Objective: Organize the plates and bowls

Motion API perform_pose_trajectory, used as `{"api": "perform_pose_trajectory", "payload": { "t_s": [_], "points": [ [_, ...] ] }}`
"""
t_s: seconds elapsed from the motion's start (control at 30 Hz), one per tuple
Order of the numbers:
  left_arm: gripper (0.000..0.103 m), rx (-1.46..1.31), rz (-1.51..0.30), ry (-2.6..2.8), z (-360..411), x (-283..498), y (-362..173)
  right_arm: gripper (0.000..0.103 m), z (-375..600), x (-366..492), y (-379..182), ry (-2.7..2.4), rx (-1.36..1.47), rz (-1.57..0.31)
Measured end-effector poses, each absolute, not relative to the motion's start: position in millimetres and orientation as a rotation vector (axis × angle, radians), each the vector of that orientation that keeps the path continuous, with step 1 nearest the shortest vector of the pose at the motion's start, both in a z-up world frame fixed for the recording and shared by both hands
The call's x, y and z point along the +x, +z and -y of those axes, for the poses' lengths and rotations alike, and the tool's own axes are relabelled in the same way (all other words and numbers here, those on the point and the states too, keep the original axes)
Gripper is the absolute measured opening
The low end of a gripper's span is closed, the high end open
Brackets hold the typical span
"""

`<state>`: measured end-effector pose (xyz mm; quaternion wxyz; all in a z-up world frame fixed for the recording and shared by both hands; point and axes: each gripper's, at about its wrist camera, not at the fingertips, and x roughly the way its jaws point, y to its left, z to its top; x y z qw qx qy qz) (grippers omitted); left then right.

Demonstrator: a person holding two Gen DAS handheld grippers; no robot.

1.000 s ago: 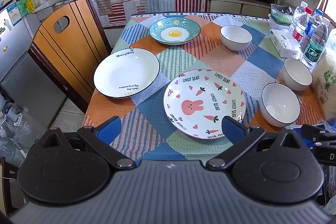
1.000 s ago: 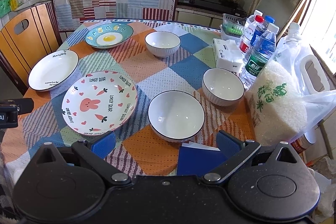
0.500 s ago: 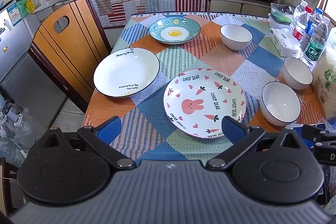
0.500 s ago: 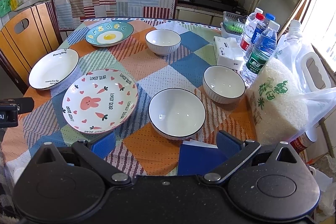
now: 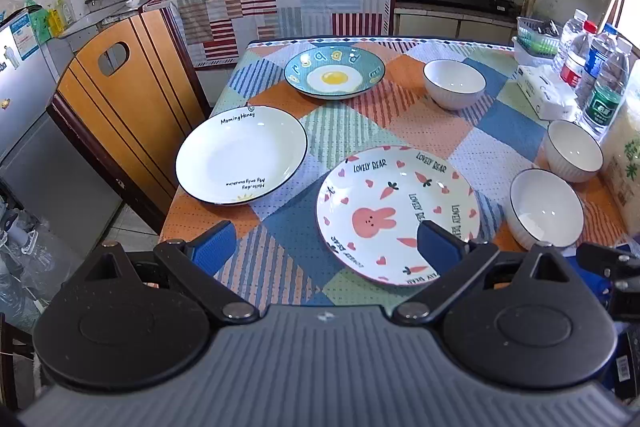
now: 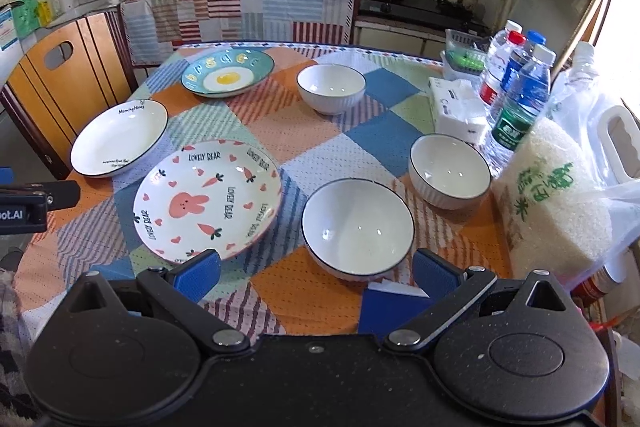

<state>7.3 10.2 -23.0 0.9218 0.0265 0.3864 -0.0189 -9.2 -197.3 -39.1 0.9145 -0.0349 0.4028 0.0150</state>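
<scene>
Both grippers hover released at the bench's (image 5: 360,131) near edge: the left gripper (image 5: 324,247) over the rabbit plate (image 5: 396,215), the right gripper (image 6: 316,269) before the nearest bowl (image 6: 358,229). Other plates and bowls lie apart beyond.

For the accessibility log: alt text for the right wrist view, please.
Open hand-held gripper over a patchwork table holding three plates, bunny, plain white and egg-print, and three white bowls. Water bottles and a rice bag stand right.
</scene>
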Motion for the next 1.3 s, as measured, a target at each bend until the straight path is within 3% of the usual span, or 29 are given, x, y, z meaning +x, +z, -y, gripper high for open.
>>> {"api": "perform_pose_trajectory", "payload": {
  "t_s": [0.3, 0.5, 0.77, 0.97, 1.07, 1.13, 1.17, 1.2, 1.3],
  "points": [
    [0.098, 0.008, -0.825, -0.055, -16.2, 30.7, -51.2, 0.103, 199.9, -0.1, -69.5, 0.196, -0.010, -0.725],
    [0.098, 0.012, -0.845, -0.067, -16.7, 51.0, -75.2, 0.102, 195.3, 14.5, -94.5, 0.319, 0.090, -0.772],
    [0.098, -0.020, -0.903, -0.087, -24.3, 89.7, -123.0, 0.092, 184.3, 33.8, -146.9, 0.377, 0.263, -0.898],
    [0.098, -0.017, -0.945, -0.139, -25.4, 108.8, -152.6, 0.088, 184.4, 42.9, -179.4, 0.317, 0.351, -0.851],
    [0.092, -0.032, -0.965, -0.164, -26.2, 115.3, -162.7, 0.075, 187.6, 53.7, -191.3, 0.291, 0.413, -0.848],
    [0.084, -0.054, -0.984, -0.174, -26.9, 117.7, -167.3, 0.053, 186.2, 59.1, -196.6, 0.289, 0.422, -0.847],
    [0.076, -0.063, -0.995, -0.175, -27.0, 118.9, -169.9, 0.046, 183.6, 61.5, -197.8, 0.269, 0.413, -0.849],
    [0.066, -0.067, -1.005, -0.176, -27.4, 119.5, -172.5, 0.032, 181.7, 62.4, -198.3, 0.247, 0.401, -0.841],
    [0.055, -0.066, -1.010, -0.167, -27.6, 119.9, -178.9, 0.027, 178.2, 67.0, -199.3, 0.188, 0.394, -0.827]
  ]
}}
